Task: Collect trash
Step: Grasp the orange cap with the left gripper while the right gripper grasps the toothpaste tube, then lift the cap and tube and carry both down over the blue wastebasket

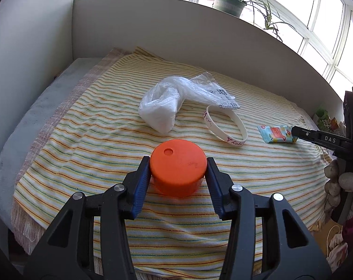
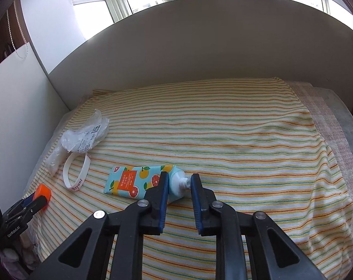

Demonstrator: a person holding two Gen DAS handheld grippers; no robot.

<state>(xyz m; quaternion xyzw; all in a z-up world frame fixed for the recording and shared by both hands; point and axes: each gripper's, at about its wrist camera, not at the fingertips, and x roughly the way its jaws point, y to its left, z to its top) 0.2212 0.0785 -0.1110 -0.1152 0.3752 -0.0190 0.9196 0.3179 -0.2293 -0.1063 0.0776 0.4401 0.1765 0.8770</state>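
Observation:
My left gripper (image 1: 178,163) is shut on an orange round cap (image 1: 178,166) that rests on the striped towel (image 1: 106,140); it also shows in the right wrist view (image 2: 43,192). Beyond it lie a crumpled clear plastic bag (image 1: 162,102) and a white wristband (image 1: 225,126). My right gripper (image 2: 179,179) is open around the nozzle end of a capless tube with a citrus print (image 2: 139,182), fingers on either side of it. The tube also shows in the left wrist view (image 1: 275,134).
A white wall panel (image 1: 176,35) stands behind the towel, with a potted plant (image 1: 230,2) on the ledge above. The bag (image 2: 83,135) and wristband (image 2: 76,172) lie left of the tube. The bed's grey edge (image 2: 347,128) runs along the right.

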